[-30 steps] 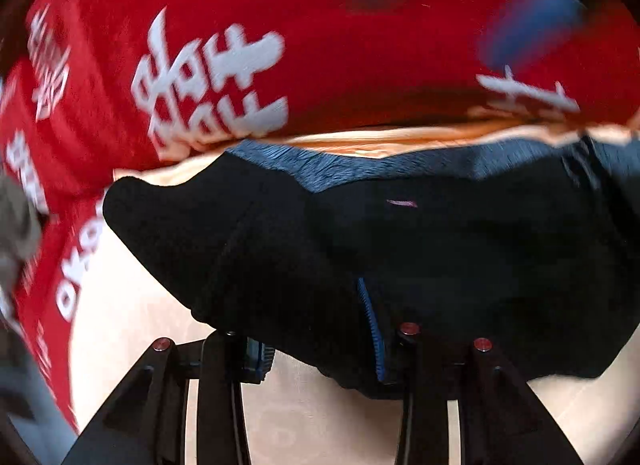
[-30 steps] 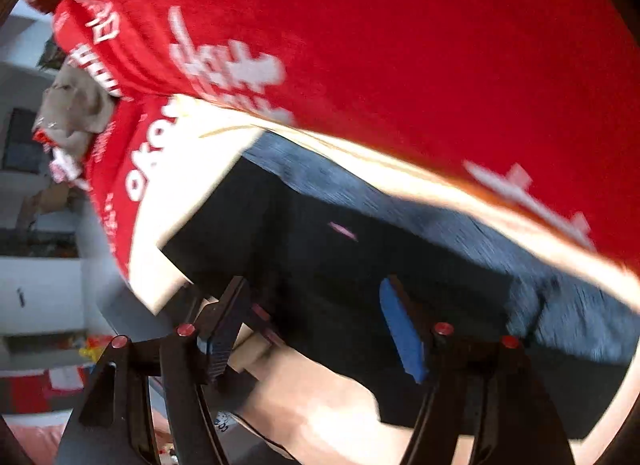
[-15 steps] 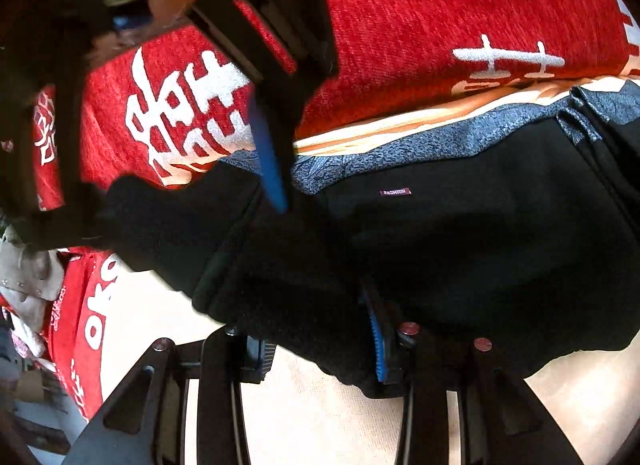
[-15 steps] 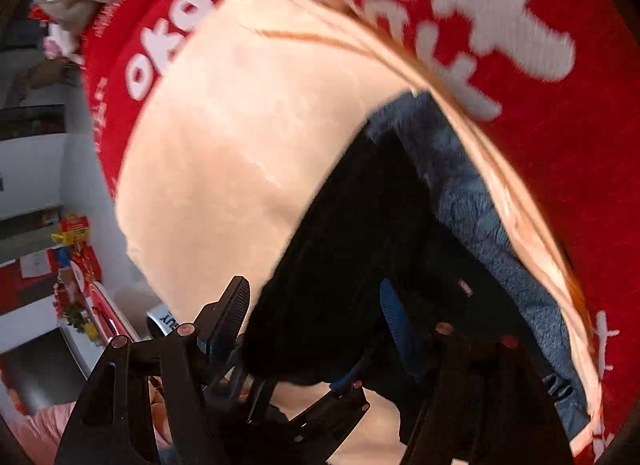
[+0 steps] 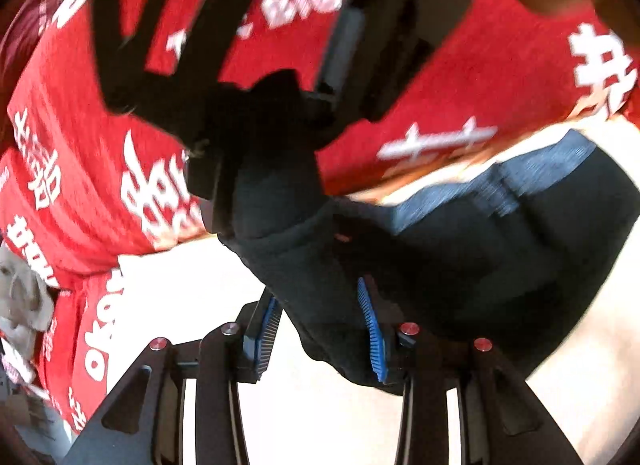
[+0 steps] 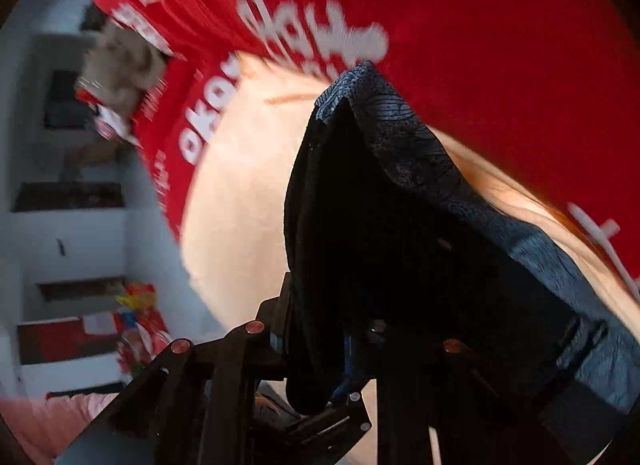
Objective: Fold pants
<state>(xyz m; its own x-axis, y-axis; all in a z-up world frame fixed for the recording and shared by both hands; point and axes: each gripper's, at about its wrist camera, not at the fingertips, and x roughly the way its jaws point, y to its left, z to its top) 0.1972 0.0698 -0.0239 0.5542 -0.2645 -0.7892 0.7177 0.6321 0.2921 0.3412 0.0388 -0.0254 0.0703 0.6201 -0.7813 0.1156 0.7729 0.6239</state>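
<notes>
Left gripper [image 5: 320, 329] pinches a fold of the black pants [image 5: 460, 265], lifted partly off the pale bench [image 5: 580, 365]. Right gripper [image 6: 316, 341] is closing on another bunch of the same cloth, which sits between its jaws. Beyond lies a red cloth [image 6: 500, 45]. Pants look soft, limp and fairly thick, likely to sag; hold near the grey waistband [image 6: 400, 137] or edges.

Both wrist views look steeply down, very close, sharing the black pants [image 5: 460, 257] [image 6: 380, 225] and red blanket [image 5: 440, 77] [image 6: 500, 45].
</notes>
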